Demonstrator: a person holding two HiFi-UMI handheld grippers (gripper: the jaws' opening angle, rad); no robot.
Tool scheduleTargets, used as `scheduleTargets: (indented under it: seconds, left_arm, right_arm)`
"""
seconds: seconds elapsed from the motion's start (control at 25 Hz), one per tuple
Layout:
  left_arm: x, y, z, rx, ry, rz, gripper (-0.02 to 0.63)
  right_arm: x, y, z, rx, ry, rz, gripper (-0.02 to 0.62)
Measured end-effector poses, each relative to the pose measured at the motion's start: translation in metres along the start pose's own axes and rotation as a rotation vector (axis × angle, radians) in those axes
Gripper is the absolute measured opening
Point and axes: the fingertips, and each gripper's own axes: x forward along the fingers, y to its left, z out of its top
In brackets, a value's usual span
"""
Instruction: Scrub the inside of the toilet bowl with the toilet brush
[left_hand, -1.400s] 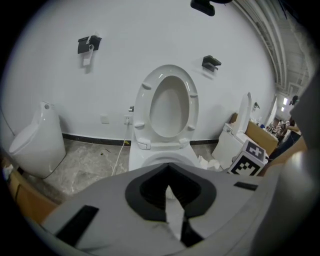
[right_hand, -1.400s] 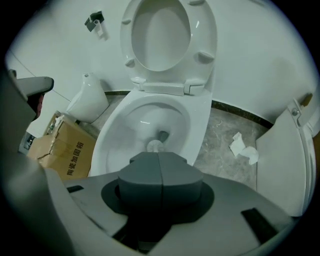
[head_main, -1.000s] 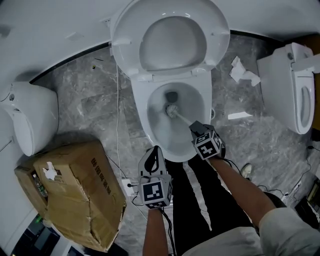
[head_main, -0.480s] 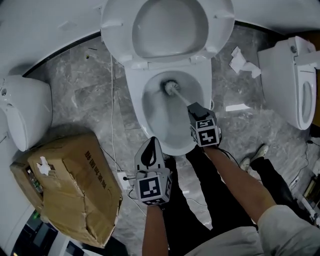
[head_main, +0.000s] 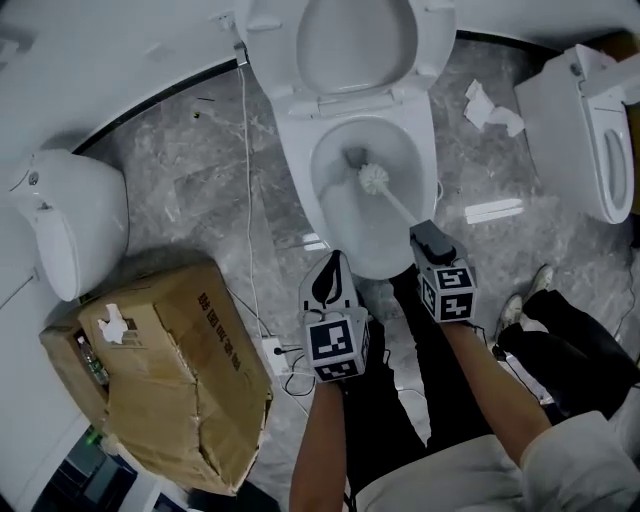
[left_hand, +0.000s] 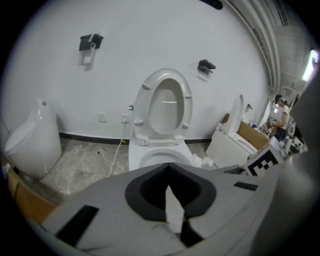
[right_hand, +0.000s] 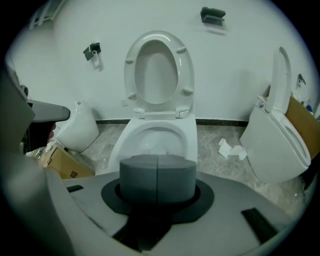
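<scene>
Brush has slid right in the bowl; we're mid-scrub, right gripper clamping it, left gripper closed empty.

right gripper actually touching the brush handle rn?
Touching. Head view: the toilet brush handle runs out of the toilet bowl straight into the right gripper, whose jaws are closed on its end.

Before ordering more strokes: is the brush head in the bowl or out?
In: the head of the toilet brush lies inside the toilet bowl, near the drain, its handle running to the right claw.
</scene>
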Motion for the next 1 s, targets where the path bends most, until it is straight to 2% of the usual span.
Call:
scheduleTargets:
  seconds: [0.08, 0.24, 0.4, 0.52, 0.6, 0.68, 0.76, 0.84, 0.92, 1.0]
  left_arm:
    - [-0.028, -0.004, 0.01, 0.036, 0.003, -0.022, 0.025]
    - [-0.091, 0.001, 0.033, -0.054, -0.042, -0.008, 0.025]
    - [-0.137, -0.009, 0.064, -0.081, -0.039, 0.022, 0.025]
    - [-0.164, -0.032, 0.086, -0.032, -0.047, -0.026, 0.025]
    - [-0.177, -0.049, 0.084, 0.057, -0.047, -0.073, 0.026]
    - [-0.181, -0.05, 0.078, 0.123, -0.045, -0.069, 0.025]
    - [-0.187, -0.041, 0.072, 0.118, -0.021, -0.042, 0.025]
    - [-0.201, -0.04, 0.064, 0.076, 0.004, -0.038, 0.025]
    - [-0.215, -0.041, 0.06, 0.045, 0.004, -0.049, 0.025]
    - [-0.226, -0.046, 0.061, 0.056, -0.01, -0.064, 0.025]
  right_arm:
    - [-0.035, 0.012, 0.001, 0.011, -0.004, -0.029, 0.17]
    - [-0.105, 0.037, 0.018, -0.002, 0.003, -0.059, 0.169]
    - [-0.171, 0.047, 0.058, -0.005, -0.07, -0.067, 0.169]
    - [-0.22, 0.051, 0.075, -0.03, -0.133, -0.098, 0.169]
    - [-0.253, 0.05, 0.064, -0.061, -0.18, -0.118, 0.17]
    - [-0.274, 0.046, 0.048, -0.09, -0.195, -0.134, 0.169]
    - [-0.281, 0.045, 0.03, -0.084, -0.159, -0.133, 0.169]
    - [-0.286, 0.045, 0.016, -0.055, -0.129, -0.126, 0.167]
    - [-0.293, 0.05, 0.008, -0.029, -0.148, -0.115, 0.168]
    - [-0.304, 0.053, 0.006, -0.005, -0.174, -0.11, 0.168]
